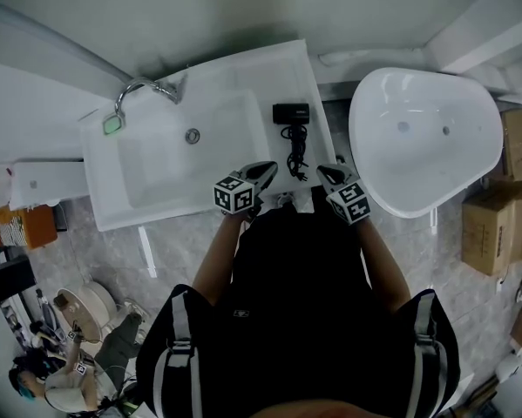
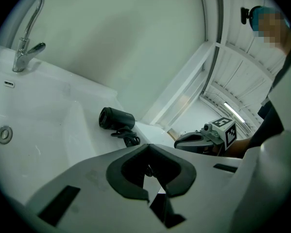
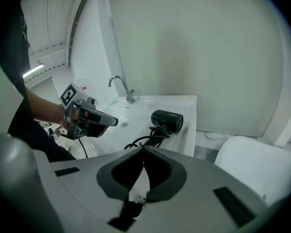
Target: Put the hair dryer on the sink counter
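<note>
Lying right of the sink basin (image 1: 156, 168) on the glossy white counter (image 1: 287, 68): a matte black, barrel-shaped hair dryer (image 1: 291, 113); left gripper (image 1: 269, 171) and right gripper (image 1: 323, 174) near the basin's front, both pressed together, empty; only the head view catches cardboard boxes (image 1: 491, 225).

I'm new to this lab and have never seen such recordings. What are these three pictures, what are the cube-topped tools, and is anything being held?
There is no robot: a person holds a two-jaw gripper in each hand, and the patterned cubes belong to them. The head view looks down from the person's head at the left gripper and the right gripper by the front edge of a white sink counter. The other two pictures come from a camera on each gripper, looking along its jaws. A black hair dryer lies on the counter, right of the basin, its cord beside it. Both grippers are shut and empty.
</note>
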The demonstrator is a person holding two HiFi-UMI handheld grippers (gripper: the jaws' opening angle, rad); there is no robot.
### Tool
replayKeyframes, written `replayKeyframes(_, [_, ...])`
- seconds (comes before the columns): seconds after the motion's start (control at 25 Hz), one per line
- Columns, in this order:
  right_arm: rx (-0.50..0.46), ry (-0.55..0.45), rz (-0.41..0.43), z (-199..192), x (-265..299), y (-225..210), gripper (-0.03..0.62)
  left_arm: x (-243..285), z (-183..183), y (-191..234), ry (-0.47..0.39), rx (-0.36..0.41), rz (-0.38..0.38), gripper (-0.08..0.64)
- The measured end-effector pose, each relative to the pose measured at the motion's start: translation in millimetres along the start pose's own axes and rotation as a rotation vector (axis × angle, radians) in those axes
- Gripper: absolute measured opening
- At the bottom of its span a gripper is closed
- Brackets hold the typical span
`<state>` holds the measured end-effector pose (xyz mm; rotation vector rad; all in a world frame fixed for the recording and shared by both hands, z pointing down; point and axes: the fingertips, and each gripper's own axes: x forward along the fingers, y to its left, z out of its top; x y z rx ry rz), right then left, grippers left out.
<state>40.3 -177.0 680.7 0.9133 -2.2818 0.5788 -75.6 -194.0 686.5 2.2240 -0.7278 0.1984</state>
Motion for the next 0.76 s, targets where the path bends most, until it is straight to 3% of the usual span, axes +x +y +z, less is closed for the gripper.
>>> replayKeyframes(0.76, [-0.016, 0.006, -0.004, 1.1, -1.6, 0.4, 0.058, -1.1, 5.0, -7.2, -0.003, 0.008, -0.025, 0.015])
